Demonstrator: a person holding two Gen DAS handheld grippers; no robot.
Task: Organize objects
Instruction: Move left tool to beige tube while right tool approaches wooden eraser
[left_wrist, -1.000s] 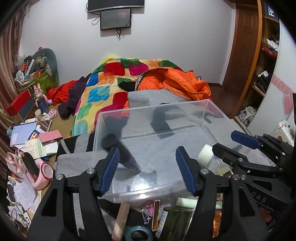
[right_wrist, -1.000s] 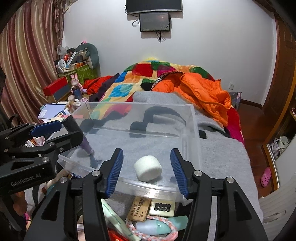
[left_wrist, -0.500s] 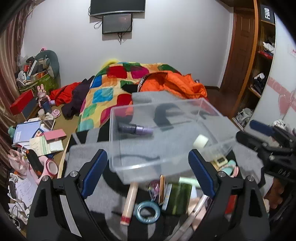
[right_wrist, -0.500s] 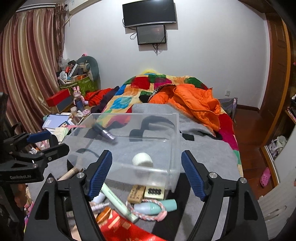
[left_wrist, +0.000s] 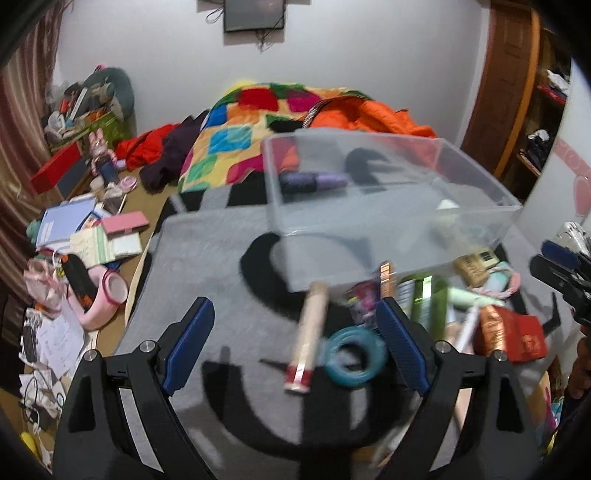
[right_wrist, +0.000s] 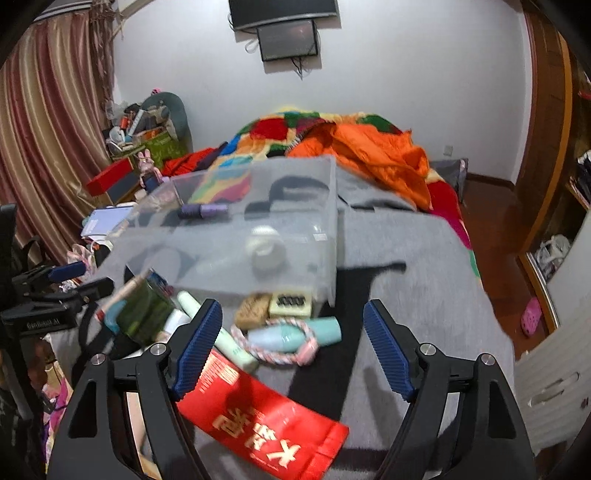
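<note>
Hovering: left gripper wide, empty, over beige tube and teal tape ring | right gripper wide, empty, over red packet | clear plastic bin on grey blanket, purple tube and white roll inside

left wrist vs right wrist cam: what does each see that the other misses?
Left wrist only: the teal ring, the cream tube with the red cap, and the pink case on the floor.

Right wrist only: the red packet with gold characters, close under its jaws, and the pink slipper on the wood floor.

Both: the clear bin holding the purple tube and white roll, the orange jacket, and the rope ring around the mint bottle.
</note>
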